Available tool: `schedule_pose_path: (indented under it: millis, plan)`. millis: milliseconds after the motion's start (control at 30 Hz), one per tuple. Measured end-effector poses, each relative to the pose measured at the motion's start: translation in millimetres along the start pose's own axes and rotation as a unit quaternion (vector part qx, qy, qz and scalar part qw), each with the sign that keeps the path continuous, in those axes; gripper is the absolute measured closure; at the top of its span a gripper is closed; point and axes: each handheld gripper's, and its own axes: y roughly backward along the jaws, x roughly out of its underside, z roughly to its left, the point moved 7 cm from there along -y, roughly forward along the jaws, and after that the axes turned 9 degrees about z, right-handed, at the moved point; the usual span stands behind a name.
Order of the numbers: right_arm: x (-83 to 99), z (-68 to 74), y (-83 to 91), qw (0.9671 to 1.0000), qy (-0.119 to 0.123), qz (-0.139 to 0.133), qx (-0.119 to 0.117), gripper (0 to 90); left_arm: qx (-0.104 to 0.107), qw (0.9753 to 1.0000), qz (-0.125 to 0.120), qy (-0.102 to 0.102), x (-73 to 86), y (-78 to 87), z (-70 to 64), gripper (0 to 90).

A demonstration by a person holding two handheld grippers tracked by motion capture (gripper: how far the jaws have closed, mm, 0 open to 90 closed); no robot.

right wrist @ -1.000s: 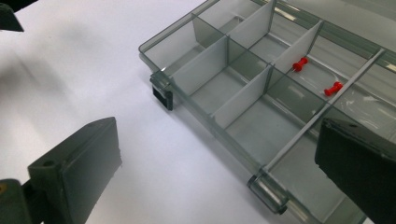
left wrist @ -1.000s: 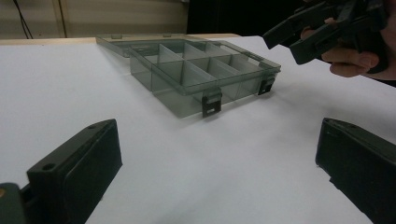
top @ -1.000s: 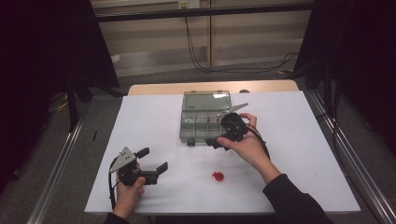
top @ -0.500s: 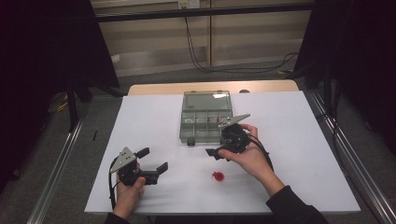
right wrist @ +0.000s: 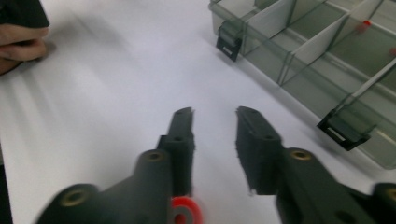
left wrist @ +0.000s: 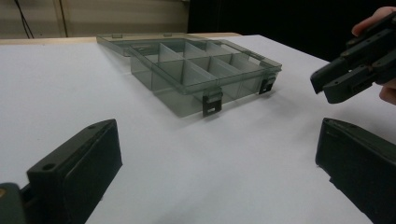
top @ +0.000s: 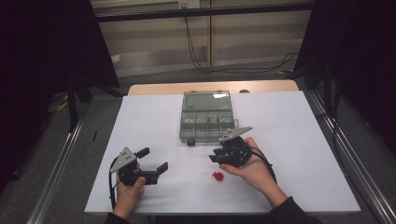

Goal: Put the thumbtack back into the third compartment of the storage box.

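lower right gripper [top: 215,158], jaws slightly apart, straight over red ring [top: 217,176], then pinch; left gripper [top: 153,159] spread, idle.

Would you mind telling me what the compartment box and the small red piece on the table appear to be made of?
The compartment box looks like smoky, translucent hard plastic: its dividers show through the glossy walls, and its latches are dark and opaque. The small red piece seems to be a plastic ring with a pale centre, though blur leaves its finish uncertain.
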Motion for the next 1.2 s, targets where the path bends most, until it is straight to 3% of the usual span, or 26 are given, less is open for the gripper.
schedule_pose_path:
  millis: [100, 467, 667, 1000, 1200]
  plan:
    - [4.5, 5.2, -1.4, 1.0000, 0.004, 0.009, 0.000, 90.0, -0.001, 1.0000, 0.001, -0.003, 0.0, 0.0, 0.5, 0.2]
    - [23.4, 23.9, -13.3, 0.9989, 0.020, 0.035, -0.024, 90.0, 0.001, 1.0000, 0.000, 0.000, 0.0, 0.0, 0.1, 0.2]
    - [31.7, 29.9, -17.9, 0.9979, 0.027, 0.056, -0.018, 90.0, 0.000, 1.0000, 0.000, 0.000, 0.0, -0.1, 0.2, 0.2]
    - [37.2, 31.6, -26.7, 0.9970, 0.040, 0.065, -0.011, 90.0, 0.000, 1.0000, 0.001, -0.001, 0.1, 0.0, 0.2, 0.2]
    - [34.6, 28.9, -31.5, 0.9974, 0.043, 0.057, -0.009, 90.0, 0.000, 1.0000, 0.001, -0.001, 0.1, -0.1, 0.2, 0.2]
